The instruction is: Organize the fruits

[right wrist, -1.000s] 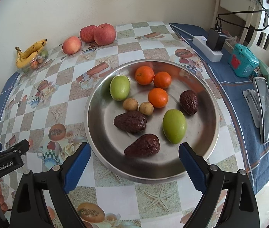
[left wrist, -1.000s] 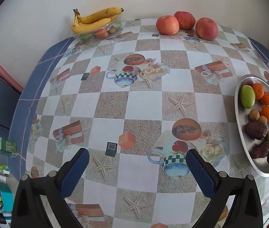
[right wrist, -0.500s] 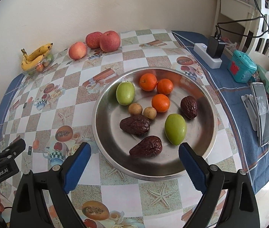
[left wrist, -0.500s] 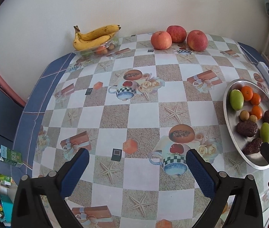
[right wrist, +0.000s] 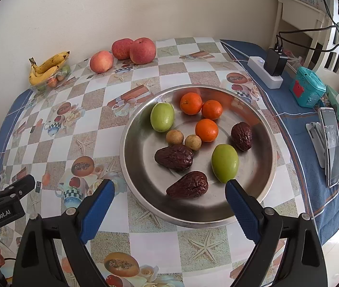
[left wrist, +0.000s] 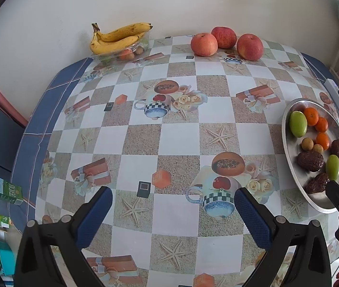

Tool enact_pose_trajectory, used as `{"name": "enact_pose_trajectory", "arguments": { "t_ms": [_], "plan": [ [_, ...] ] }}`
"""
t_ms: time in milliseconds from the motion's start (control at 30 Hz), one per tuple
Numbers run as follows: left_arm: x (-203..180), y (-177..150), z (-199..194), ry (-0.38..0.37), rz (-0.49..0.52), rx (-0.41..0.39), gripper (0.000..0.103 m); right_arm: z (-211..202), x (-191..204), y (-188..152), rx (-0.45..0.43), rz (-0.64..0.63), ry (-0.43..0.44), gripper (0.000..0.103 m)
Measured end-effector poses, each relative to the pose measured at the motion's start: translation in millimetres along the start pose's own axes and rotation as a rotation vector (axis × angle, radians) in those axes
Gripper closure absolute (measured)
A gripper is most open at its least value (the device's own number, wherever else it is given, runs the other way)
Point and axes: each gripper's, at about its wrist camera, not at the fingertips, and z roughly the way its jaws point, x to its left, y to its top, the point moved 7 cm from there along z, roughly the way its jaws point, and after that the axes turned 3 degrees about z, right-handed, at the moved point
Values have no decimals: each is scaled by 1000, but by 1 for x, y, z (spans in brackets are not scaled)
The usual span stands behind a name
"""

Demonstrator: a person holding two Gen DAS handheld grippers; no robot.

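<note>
We are holding both the left gripper [left wrist: 173, 209] and right gripper [right wrist: 169, 198] with jaws released and empty above the table [left wrist: 181, 138]. The metal plate [right wrist: 260, 191] is carrying mixed small fruits, a scene fitting either unsorted or finished sorting.

Soft, even daylight fills both my views, brightest at the lower right of my right wrist view, where it washes out. The metal tray [right wrist: 260, 174] shows mild glare; shadows under the fruit are faint. Focus is sharp, but fisheye bends the counter [left wrist: 179, 138] edges and darkens the corners.
</note>
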Motion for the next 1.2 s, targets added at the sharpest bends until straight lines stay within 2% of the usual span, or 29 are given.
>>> {"name": "enact_pose_trajectory", "arguments": {
  "t_ms": [1200],
  "plan": [
    [3, -1, 3, -5, -21, 12, 0, 4, 1, -3, 19, -7, 1, 9]
  ]
}}
